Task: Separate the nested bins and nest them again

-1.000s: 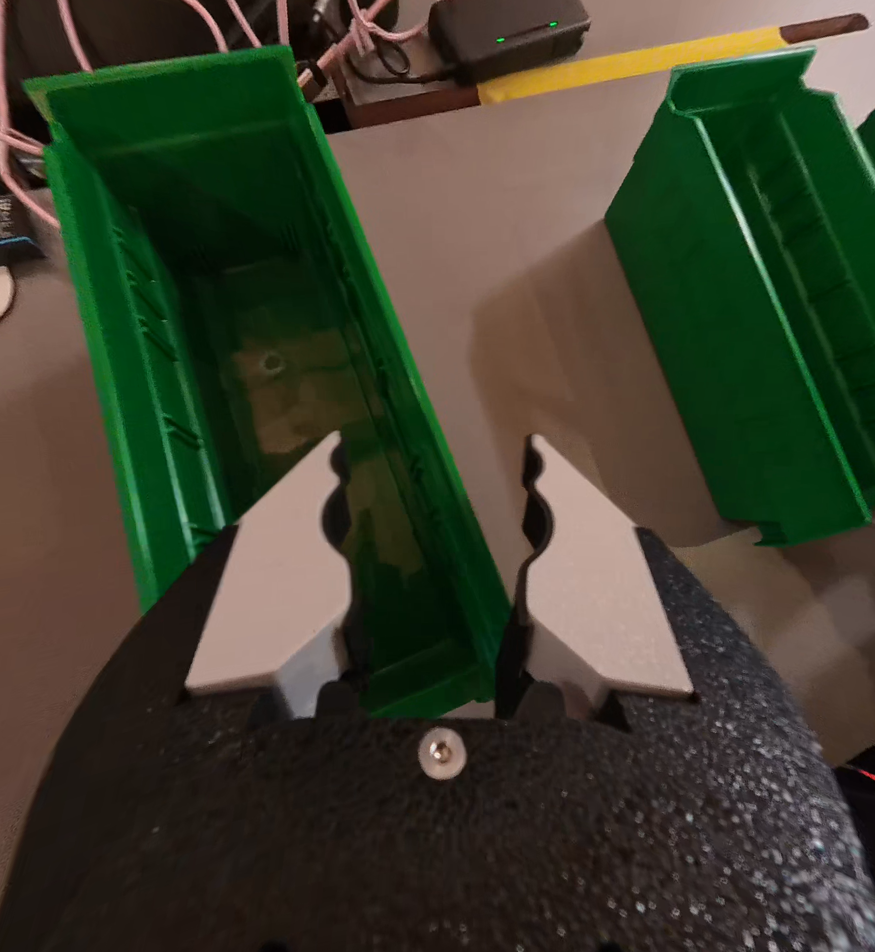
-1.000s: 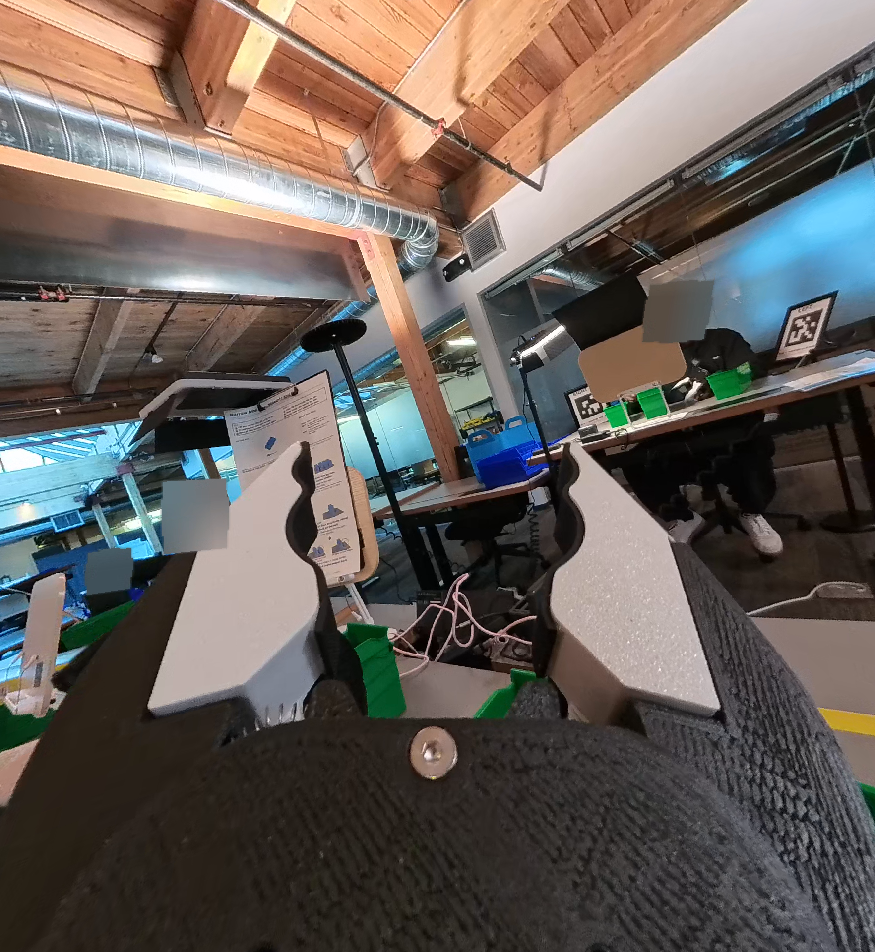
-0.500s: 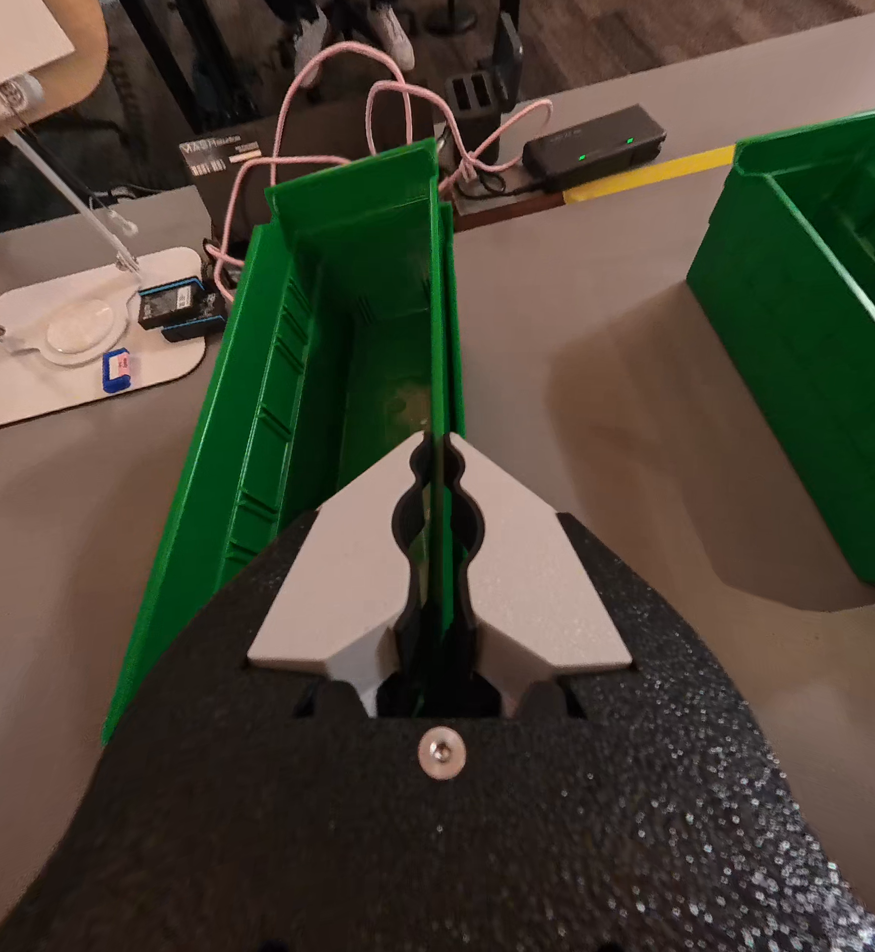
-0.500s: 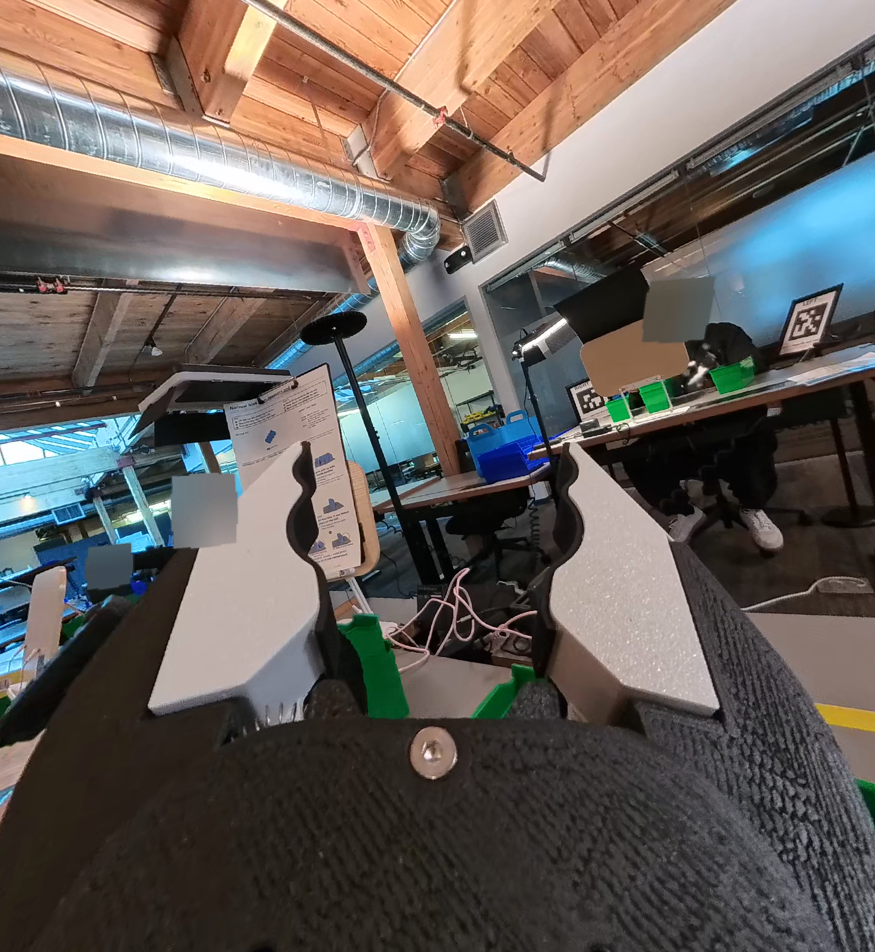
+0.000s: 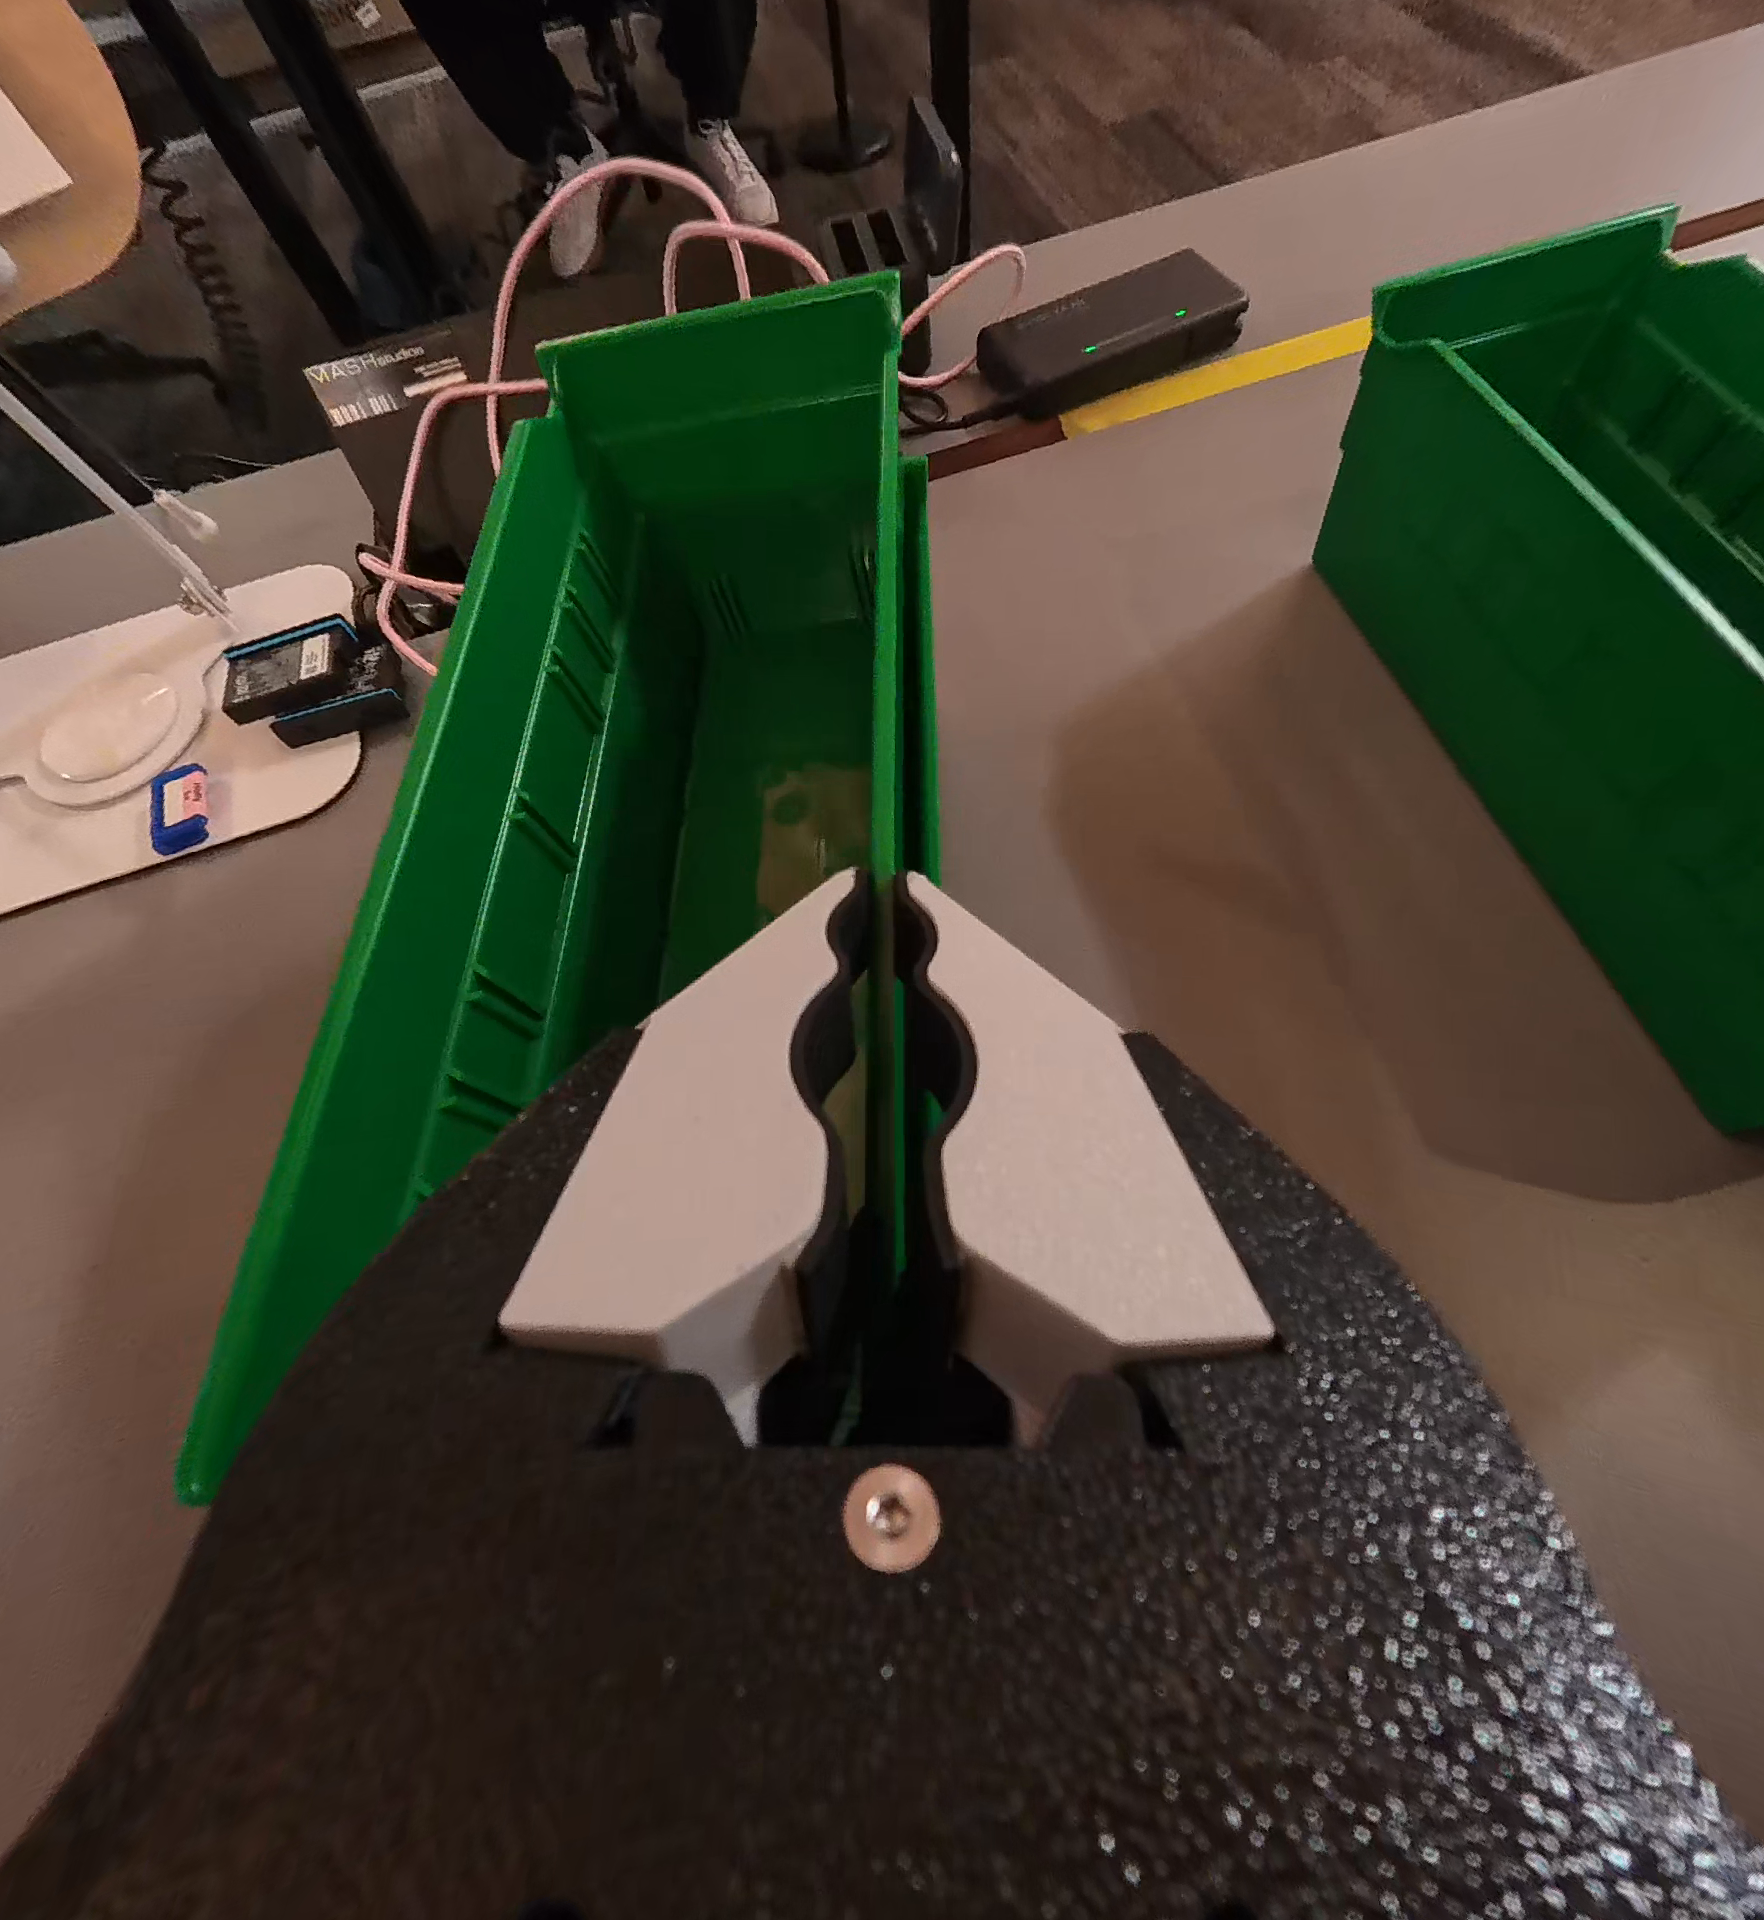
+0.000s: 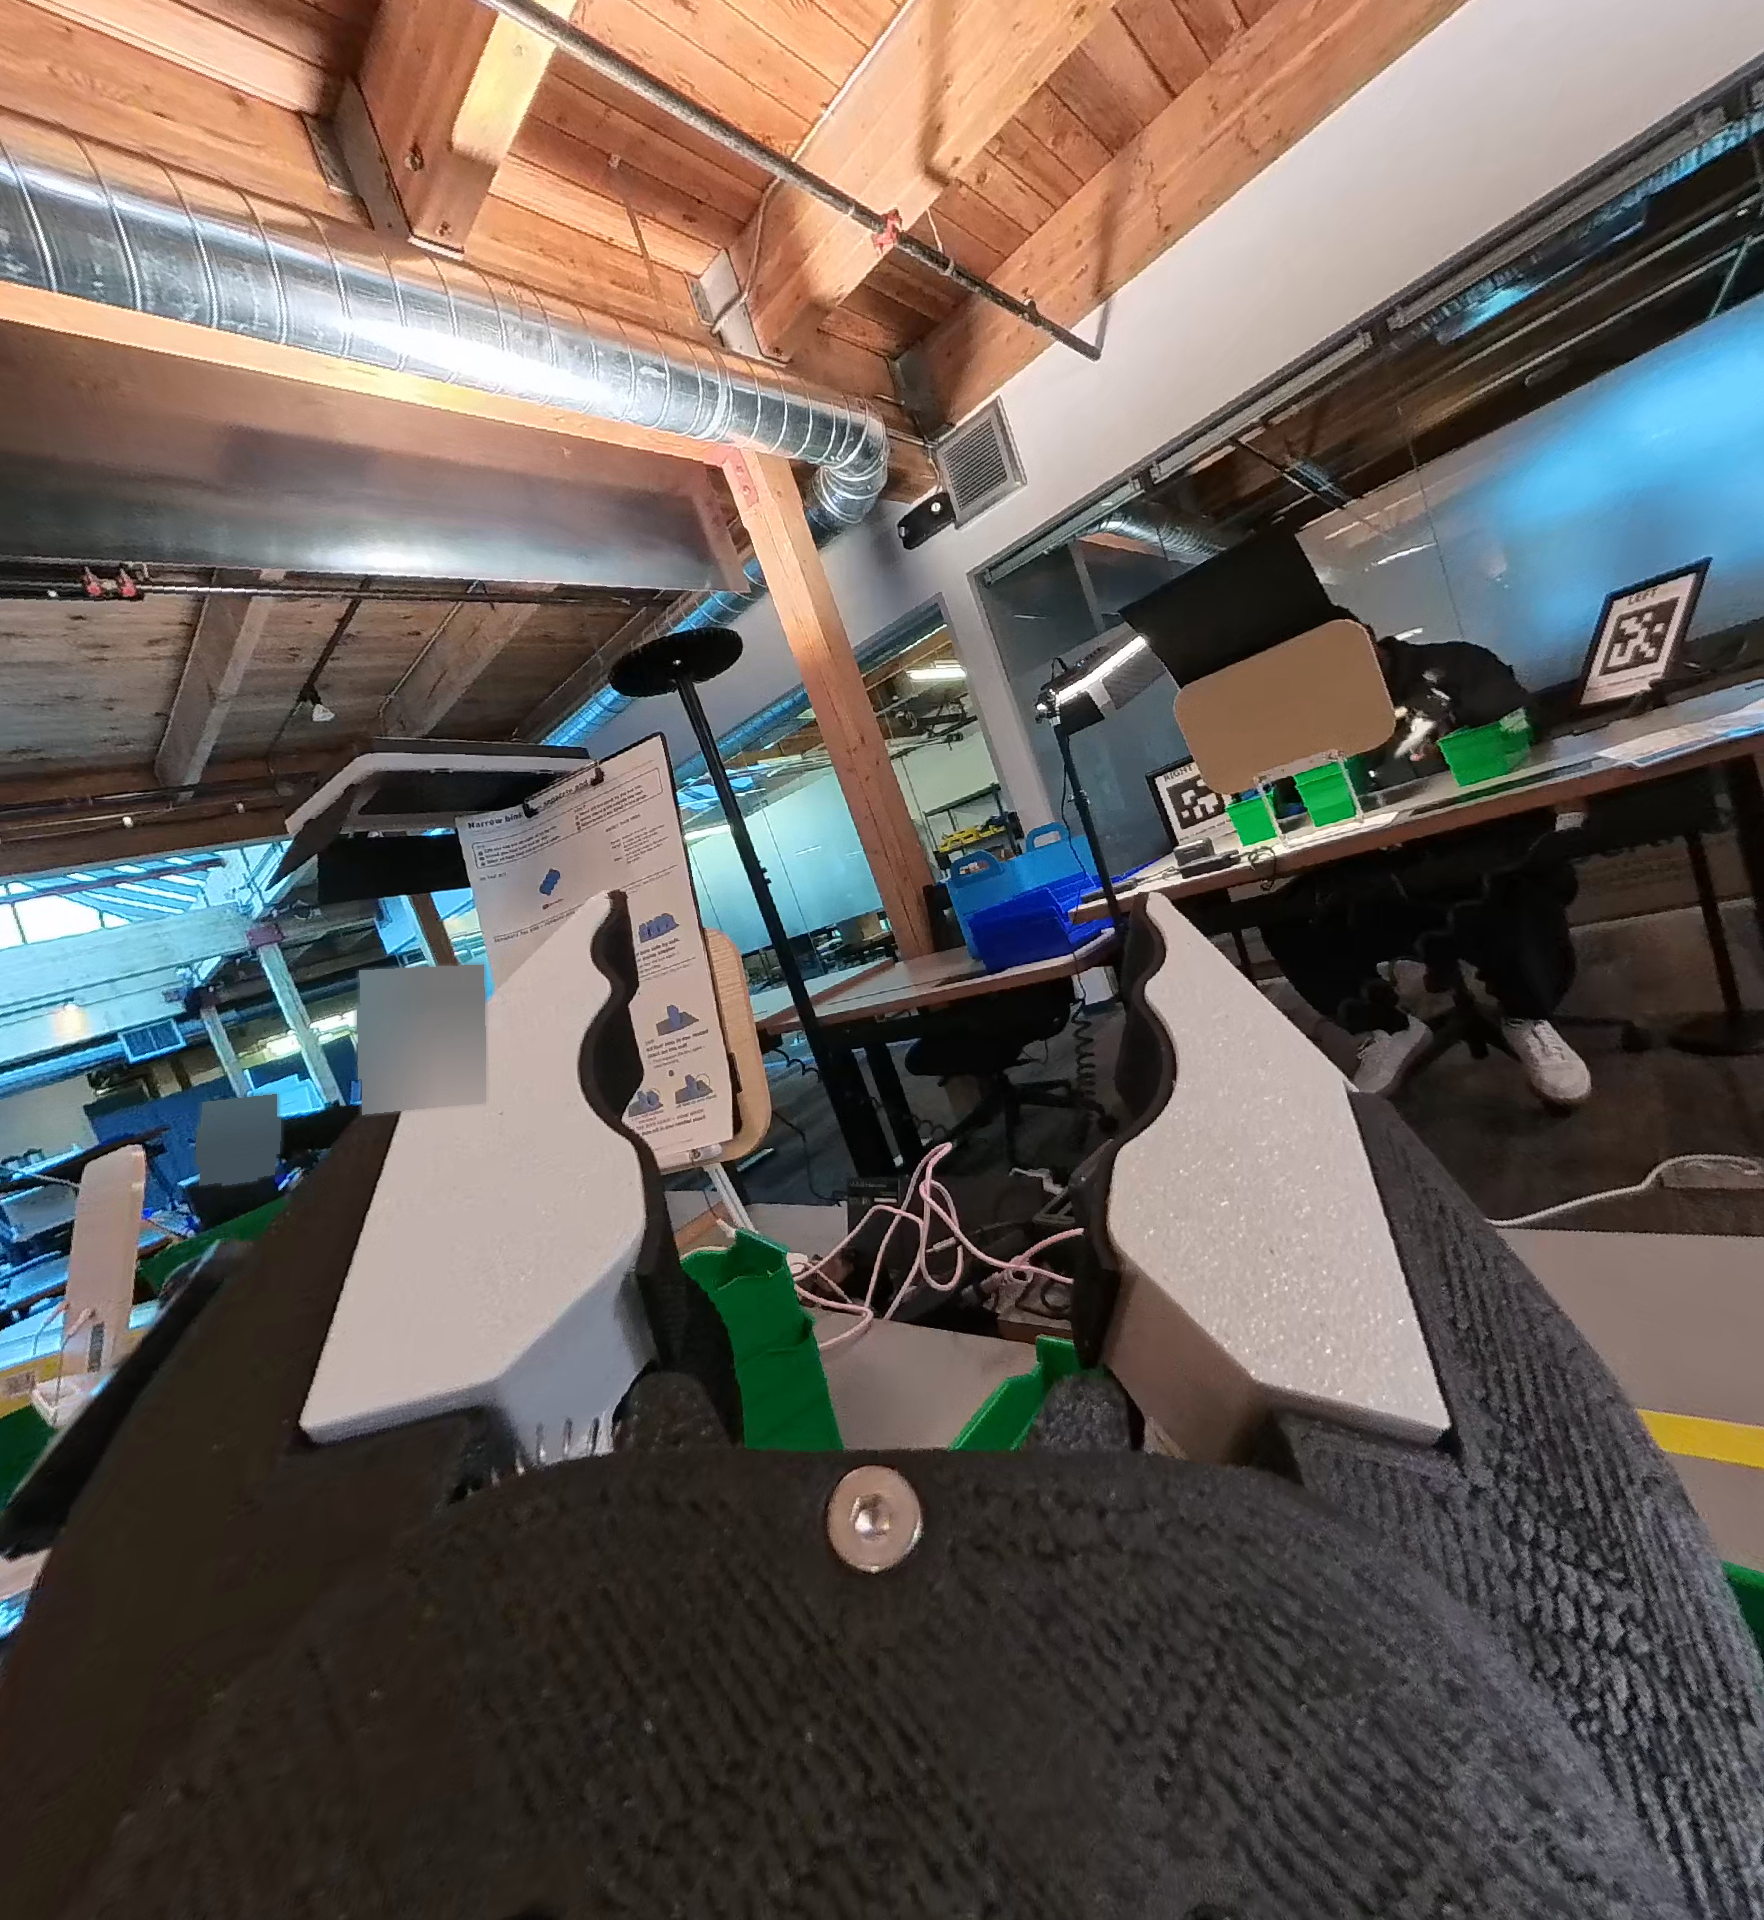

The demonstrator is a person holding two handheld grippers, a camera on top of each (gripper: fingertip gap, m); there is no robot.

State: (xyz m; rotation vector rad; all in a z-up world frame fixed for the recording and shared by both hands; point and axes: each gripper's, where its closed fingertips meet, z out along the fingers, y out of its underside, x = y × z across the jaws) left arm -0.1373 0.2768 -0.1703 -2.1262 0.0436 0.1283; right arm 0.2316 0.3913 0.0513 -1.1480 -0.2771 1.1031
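Your left tool (image 5: 883, 904) is pressed together on the right side wall of the long green bin (image 5: 587, 831), pinching that thin wall edge-on between its fingers. The bin's long axis runs straight away from the tool, its far end pointing at the pink cables (image 5: 545, 312) and the black power pack (image 5: 1112, 330) on the surface (image 5: 1117, 831). Along that gripped wall a second green edge shows just outside it, so two bins may sit one inside the other here; I cannot tell for certain.

To the right of the held bin, well apart from it, sits another green bin (image 5: 1584, 727) lying roughly parallel. That gap is what the next move turns on: the held bin would have to travel rightward and line up lengthwise with it.

Your right tool (image 6: 883, 1049) is spread wide, holding nothing and aimed up toward the room, with green bin edges (image 6: 774, 1340) showing low between its fingers. By my reckoning, the left hand is the one engaged.
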